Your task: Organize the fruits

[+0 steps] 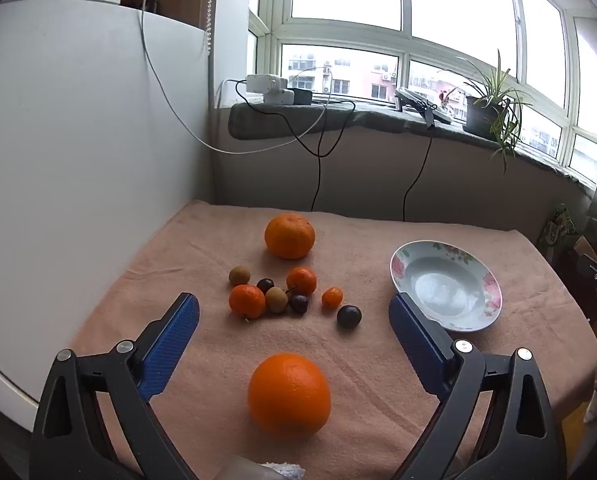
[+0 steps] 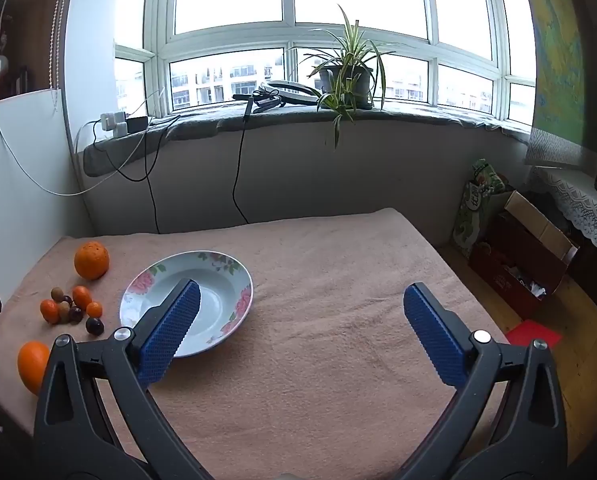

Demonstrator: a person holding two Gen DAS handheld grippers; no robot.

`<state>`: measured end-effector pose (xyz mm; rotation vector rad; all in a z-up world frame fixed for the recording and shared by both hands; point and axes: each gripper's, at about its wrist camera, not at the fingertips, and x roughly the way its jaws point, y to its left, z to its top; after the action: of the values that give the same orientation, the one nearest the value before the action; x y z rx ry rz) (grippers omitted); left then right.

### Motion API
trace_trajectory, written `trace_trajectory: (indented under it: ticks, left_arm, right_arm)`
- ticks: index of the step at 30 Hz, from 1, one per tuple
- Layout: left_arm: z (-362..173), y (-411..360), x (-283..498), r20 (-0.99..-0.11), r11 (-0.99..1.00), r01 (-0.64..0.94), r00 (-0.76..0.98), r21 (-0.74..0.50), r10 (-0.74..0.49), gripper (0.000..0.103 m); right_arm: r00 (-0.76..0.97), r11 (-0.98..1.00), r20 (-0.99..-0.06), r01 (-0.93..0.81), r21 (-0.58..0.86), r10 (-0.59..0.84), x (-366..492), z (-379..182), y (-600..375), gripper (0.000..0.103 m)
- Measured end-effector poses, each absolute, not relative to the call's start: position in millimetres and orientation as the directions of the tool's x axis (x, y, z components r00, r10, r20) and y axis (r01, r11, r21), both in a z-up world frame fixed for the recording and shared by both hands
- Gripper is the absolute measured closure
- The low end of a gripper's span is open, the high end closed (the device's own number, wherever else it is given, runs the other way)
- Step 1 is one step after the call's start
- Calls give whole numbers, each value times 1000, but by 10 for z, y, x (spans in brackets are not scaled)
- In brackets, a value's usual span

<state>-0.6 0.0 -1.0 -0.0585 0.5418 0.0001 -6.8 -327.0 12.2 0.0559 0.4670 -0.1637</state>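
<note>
Big orange (image 1: pixel 289 394) sits dead ahead betw. wide-open, empty left claw (image 1: pixel 294 316); right claw (image 2: pixel 302 308) likewise gaping, empty, farther off.

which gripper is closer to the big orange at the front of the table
Left. The left gripper hangs open directly over the big orange. The right gripper hovers off to the right, beyond the floral plate.

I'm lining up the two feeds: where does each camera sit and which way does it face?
Left wrist: on the left gripper, low over the near table edge, facing the big orange, the small fruit cluster and the window; both blue fingers show, open.
Right wrist: on the right gripper, further right, facing bare towel and window; open fingers show.
Shared: floral plate, fruits, potted plant.
</note>
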Motion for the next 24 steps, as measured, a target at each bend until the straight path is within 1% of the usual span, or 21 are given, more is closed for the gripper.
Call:
trace_trajectory:
  ticks: [8, 9, 24]
  left_arm:
    - [-34, 26, -48, -541, 995, 25, 838, -92, -71, 7]
    - [-4, 22, -5, -526, 997, -15, 850, -77, -28, 7]
    - [-33, 63, 2, -540, 995, -19, 841, -100, -38, 7]
  right_arm:
    - [879, 984, -453, 180, 18, -152, -58, 123, -3247, 0]
    - [878, 983, -454, 181, 19, -152, -45, 121, -3236, 0]
    - [881, 984, -451, 178, 29, -146, -76, 78, -3236, 0]
